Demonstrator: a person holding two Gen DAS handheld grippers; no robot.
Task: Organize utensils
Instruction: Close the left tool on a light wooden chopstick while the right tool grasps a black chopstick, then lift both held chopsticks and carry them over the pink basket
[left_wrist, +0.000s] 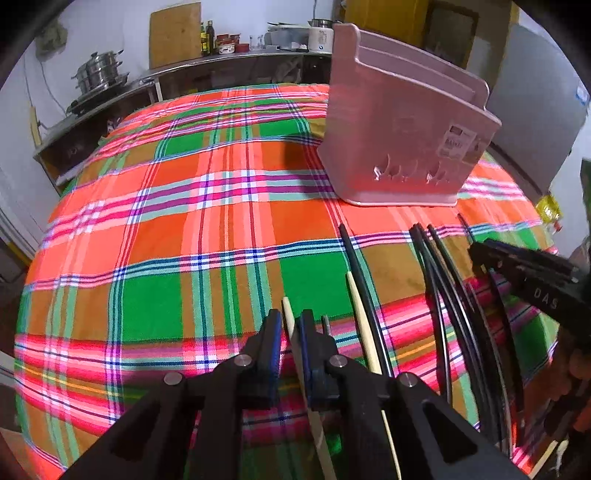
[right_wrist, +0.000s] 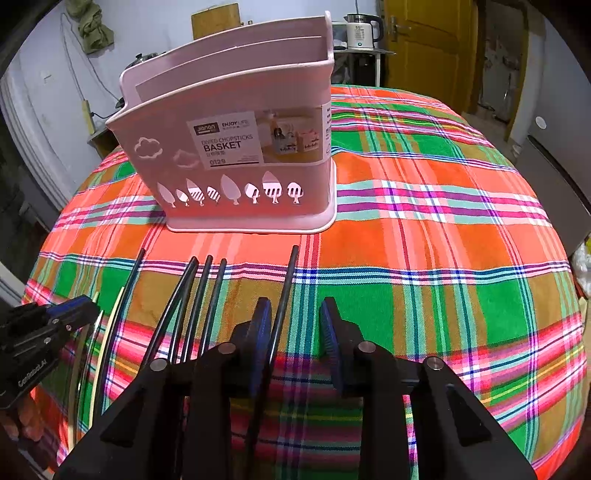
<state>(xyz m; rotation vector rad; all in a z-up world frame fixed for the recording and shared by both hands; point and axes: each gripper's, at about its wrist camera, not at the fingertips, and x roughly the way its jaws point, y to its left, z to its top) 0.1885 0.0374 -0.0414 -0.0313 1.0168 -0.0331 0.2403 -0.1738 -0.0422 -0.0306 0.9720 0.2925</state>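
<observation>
While our left gripper (left_wrist: 290, 332) has its fingers clenched on a pale wooden chopstick (left_wrist: 291, 332), our right gripper (right_wrist: 295, 328) has its fingers parted around a black chopstick (right_wrist: 284, 291). That stick lies against the left pad, and the right pad stands clear of it, so we judge it not yet gripped.

The step in hand, as we read it, is picking up chopsticks, one to each gripper. The next move calls for the right fingers to close fully on the black stick. Both sticks must then be lifted and carried forward to the pink divided basket (right_wrist: 236, 147) and dropped into its slots.

More black chopsticks (right_wrist: 195, 295) lie fanned out between the two grippers, and a second pale one (left_wrist: 360, 314) lies just beside the left gripper. The basket stands upright beyond the sticks' tips, apart from them, and no utensil shows above its rim.

The bench wears a bright plaid cloth (right_wrist: 424, 221). Beyond it we note a steel counter with a stacked steamer pot (left_wrist: 98, 72), a kettle (right_wrist: 364, 31) and a yellow door (right_wrist: 428, 40).
</observation>
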